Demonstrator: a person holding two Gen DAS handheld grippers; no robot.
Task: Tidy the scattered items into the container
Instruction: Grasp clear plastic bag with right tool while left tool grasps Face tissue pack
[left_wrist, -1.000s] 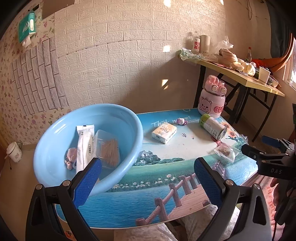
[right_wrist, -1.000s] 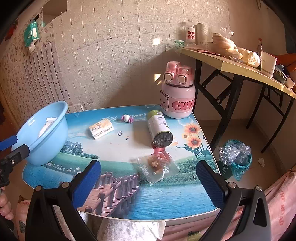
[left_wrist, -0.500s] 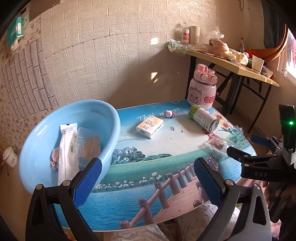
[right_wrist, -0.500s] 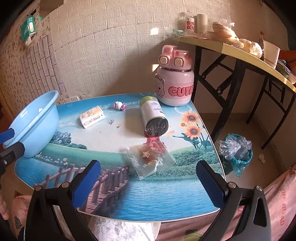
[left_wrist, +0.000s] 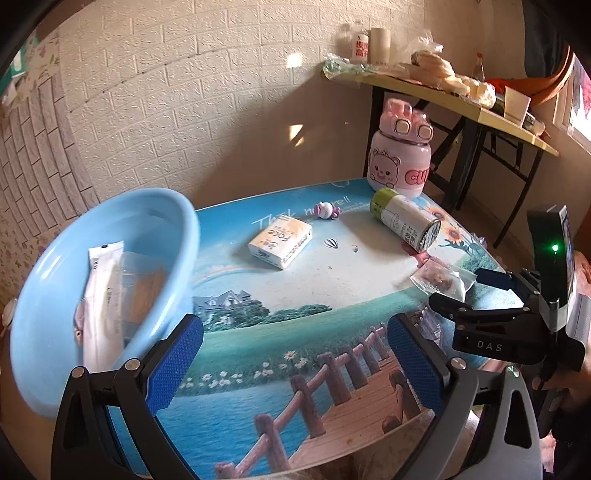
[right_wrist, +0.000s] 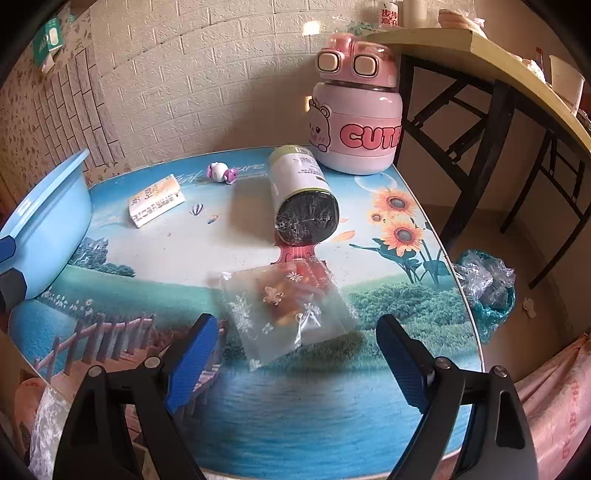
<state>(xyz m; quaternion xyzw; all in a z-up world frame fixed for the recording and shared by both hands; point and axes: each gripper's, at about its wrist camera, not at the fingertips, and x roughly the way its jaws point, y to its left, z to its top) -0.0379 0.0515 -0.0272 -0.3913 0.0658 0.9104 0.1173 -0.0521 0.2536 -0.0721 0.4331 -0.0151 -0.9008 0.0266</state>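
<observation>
Below my right gripper (right_wrist: 295, 354) sits the clear snack bag (right_wrist: 291, 310), now much larger in the right wrist view than a second ago: I've dropped toward it. Its jaws have just been closing a little from full spread; they're wide apart, bag ahead of the tips and partly between them, pads not touching it. So I judge the bag is the next pick and the grasp hasn't begun

Bag lies flat on the picture-print table (right_wrist: 332, 406), just on my side of the green-capped can (right_wrist: 301, 195), one corner reaching the can's dark end. Long axis runs diagonally, far-left corner to near-right corner, so it sits skewed across the jaw line

Left gripper (left_wrist: 295, 365) has swung right relative to the can; blue basin (left_wrist: 48, 369) slid to frame left. Jaws wide, nothing held. Basin already holds a white sachet (left_wrist: 99, 299) and a clear box (left_wrist: 142, 291); tissue pack (left_wrist: 280, 240) and small toy (left_wrist: 327, 210) lie left of the can, not yet tidied
</observation>
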